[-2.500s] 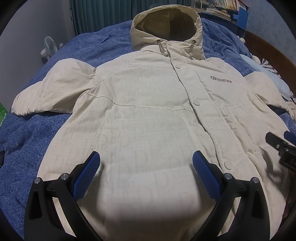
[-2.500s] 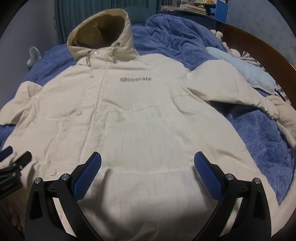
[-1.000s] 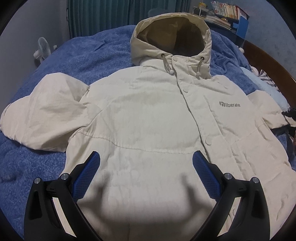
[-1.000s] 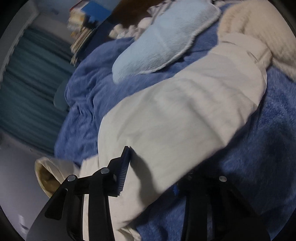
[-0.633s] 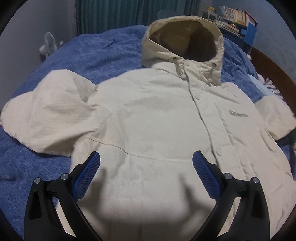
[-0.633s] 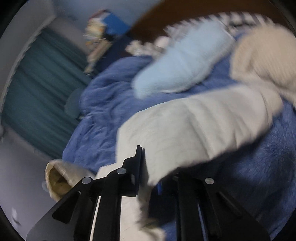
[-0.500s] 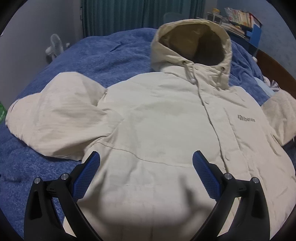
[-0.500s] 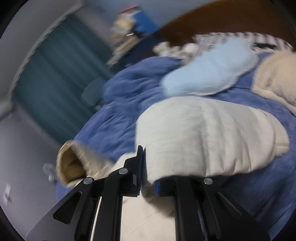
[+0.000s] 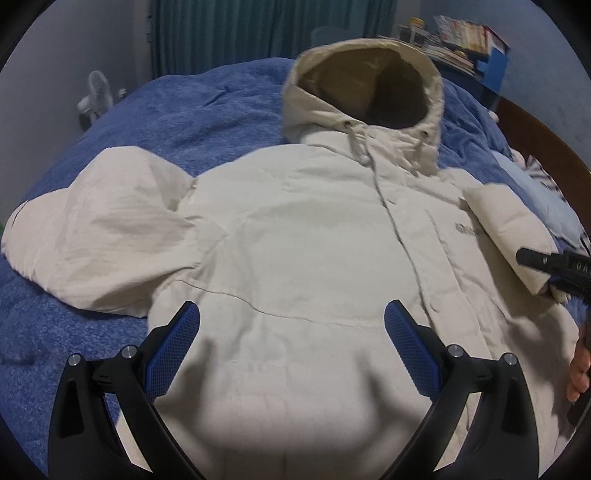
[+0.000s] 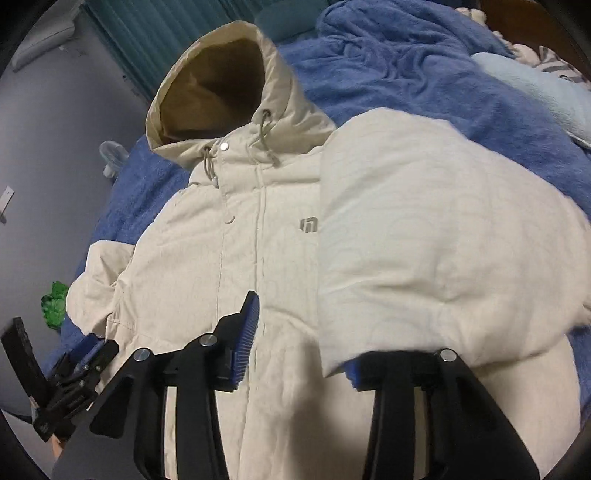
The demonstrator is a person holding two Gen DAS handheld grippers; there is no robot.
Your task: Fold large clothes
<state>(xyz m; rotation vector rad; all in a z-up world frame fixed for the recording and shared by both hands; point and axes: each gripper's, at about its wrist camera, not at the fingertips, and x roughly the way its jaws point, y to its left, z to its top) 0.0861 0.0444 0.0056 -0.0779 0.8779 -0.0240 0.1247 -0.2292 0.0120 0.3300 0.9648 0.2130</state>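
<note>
A cream hooded jacket (image 9: 295, 229) lies face up on a blue bedspread (image 9: 192, 110), hood toward the far end. My left gripper (image 9: 291, 343) is open and empty, hovering over the jacket's lower front. The jacket's left-side sleeve (image 9: 92, 236) lies spread out. My right gripper (image 10: 299, 354) has its jaws apart, with the other sleeve (image 10: 436, 240) draped over its right finger and laid across the chest, partly covering the grey logo (image 10: 308, 225). In the left wrist view the right gripper (image 9: 554, 266) shows at the right edge beside that sleeve (image 9: 506, 225).
A light blue cloth (image 10: 535, 85) and a striped cloth (image 10: 554, 59) lie at the bed's right side by a wooden bed frame (image 9: 546, 136). Teal curtains (image 9: 258, 33), a small fan (image 9: 96, 96) and a shelf of books (image 9: 461, 40) stand beyond the bed.
My right gripper closed on the right sleeve, carried it inward over the chest, and now its jaws have opened. My left gripper moved forward up the jacket, staying open.
</note>
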